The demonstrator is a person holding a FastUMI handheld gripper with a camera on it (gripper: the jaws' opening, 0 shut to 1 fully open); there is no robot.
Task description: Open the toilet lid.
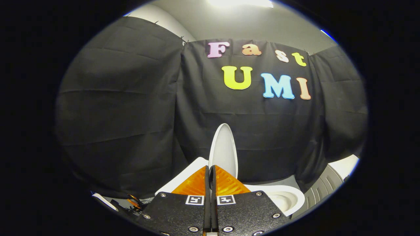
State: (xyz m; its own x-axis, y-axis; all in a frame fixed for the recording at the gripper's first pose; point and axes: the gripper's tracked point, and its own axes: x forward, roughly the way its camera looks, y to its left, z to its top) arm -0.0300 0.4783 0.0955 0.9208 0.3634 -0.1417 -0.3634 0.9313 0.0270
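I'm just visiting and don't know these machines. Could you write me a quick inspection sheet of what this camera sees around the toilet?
Surface: a strip of floor shows behind the bowl; nothing seen on it.
Job's things: toilet lid stands raised, about upright, beyond the fingertips; toilet bowl is open beside the fingers.
Clutter: a ribbed grey object past the bowl; too little shows to name it.
Grippers: gripper has its fingers closed together, holding nothing, tips just short of the lid.
Cables: small dark and orange bits low beside the gripper body, possibly wiring; cannot tell.
Surroundings: black cloth wall all round, ceiling light overhead.
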